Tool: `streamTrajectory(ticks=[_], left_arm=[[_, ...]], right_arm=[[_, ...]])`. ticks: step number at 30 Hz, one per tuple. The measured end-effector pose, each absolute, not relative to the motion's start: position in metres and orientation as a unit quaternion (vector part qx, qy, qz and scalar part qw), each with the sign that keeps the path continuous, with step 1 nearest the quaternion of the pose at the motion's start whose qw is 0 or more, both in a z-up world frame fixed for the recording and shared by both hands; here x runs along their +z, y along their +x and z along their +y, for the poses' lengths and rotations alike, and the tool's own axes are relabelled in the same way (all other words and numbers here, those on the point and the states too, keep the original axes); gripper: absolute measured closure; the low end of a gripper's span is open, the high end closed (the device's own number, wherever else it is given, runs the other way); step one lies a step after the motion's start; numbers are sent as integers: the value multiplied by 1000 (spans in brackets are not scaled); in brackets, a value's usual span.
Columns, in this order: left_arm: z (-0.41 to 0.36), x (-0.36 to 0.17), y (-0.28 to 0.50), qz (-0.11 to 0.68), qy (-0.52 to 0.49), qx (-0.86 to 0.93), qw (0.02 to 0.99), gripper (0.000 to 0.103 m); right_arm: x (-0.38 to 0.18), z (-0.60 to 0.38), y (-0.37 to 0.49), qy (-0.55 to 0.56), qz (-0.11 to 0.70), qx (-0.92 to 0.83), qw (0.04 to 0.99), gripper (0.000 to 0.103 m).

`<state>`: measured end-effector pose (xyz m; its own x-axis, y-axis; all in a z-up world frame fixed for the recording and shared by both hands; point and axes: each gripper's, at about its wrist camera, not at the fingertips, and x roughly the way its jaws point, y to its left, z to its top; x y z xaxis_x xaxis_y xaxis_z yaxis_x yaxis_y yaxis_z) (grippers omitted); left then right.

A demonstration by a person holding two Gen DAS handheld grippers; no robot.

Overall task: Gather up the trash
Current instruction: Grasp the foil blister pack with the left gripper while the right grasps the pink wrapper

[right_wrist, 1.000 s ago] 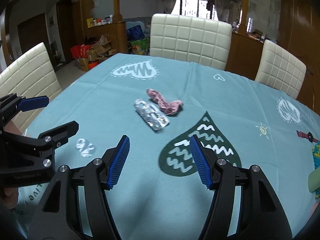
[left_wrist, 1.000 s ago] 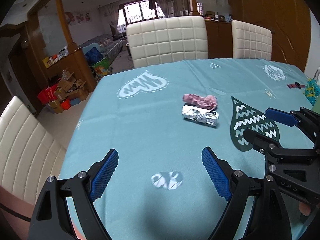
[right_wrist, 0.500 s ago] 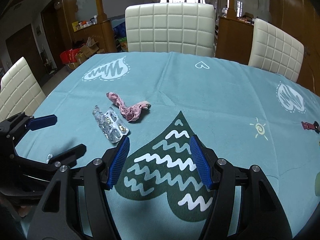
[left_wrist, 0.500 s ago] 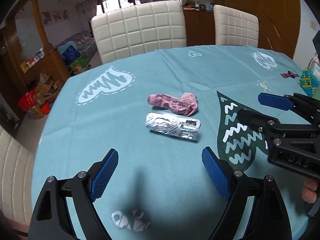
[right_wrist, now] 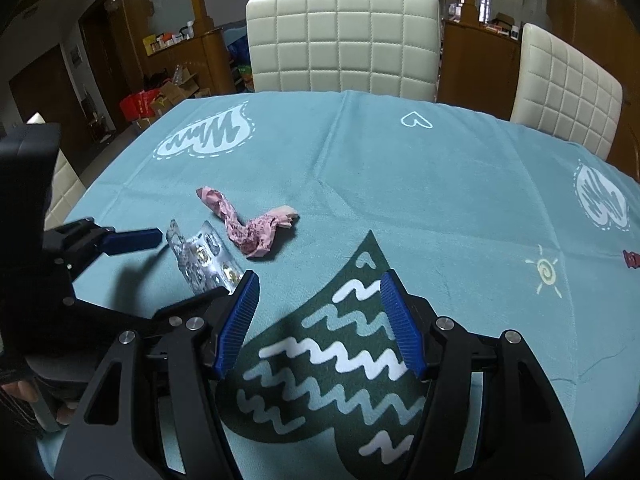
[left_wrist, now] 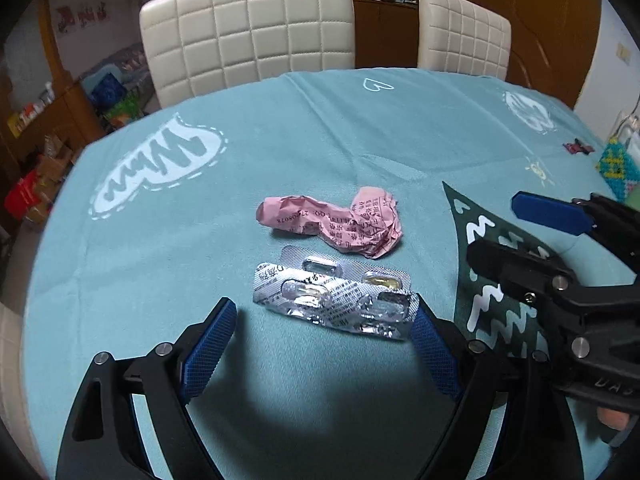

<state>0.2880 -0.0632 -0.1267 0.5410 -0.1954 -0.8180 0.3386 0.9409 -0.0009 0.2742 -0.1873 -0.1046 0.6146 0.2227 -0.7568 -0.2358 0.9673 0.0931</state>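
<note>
Trash on the table (left_wrist: pixel 168 248): I hover my wide left hand-held gripper (left_wrist: pixel 322 324) around a blister pack (left_wrist: pixel 334 296), crumpled pink paper (left_wrist: pixel 332 222) just beyond; my right hand-held gripper (right_wrist: pixel 320 320) gapes empty beside it.

- At lower right of the left wrist view, the blister pack's (left_wrist: pixel 334 300) right end is hidden behind a gripper finger.
- At right edge, a beaded item (left_wrist: pixel 618 168) is cut off.

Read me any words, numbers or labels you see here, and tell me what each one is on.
"DAS": partial lettering on the right gripper body, cut off at the frame edge.
"27408078": printed upside down on the crumpled pink paper; the other characters there are too small to read.
Blister pack: foil print too blurred to read.
Tablecloth: only drawn hearts and squiggles.
</note>
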Motion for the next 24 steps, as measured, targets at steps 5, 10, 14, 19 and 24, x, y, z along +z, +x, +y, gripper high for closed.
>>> streamTrajectory(ticks=[5, 10, 14, 19, 24], left_arm=[[-54, -127, 290, 442, 72, -166, 879, 32], [-37, -122, 288, 449, 75, -156, 876, 70], [-18, -120, 287, 450, 68, -141, 879, 81], [-6, -123, 290, 455, 57, -141, 877, 82], [-15, -123, 293, 454, 74, -150, 875, 43]], right_arm=[[-107, -178, 284, -7, 425, 135, 895, 39], [-108, -158, 291, -13, 429, 149, 891, 39], [-107, -143, 301, -19, 427, 153, 891, 39], [-117, -129, 313, -33, 437, 146, 887, 39], [-125, -123, 314, -62, 440, 143, 884, 78]])
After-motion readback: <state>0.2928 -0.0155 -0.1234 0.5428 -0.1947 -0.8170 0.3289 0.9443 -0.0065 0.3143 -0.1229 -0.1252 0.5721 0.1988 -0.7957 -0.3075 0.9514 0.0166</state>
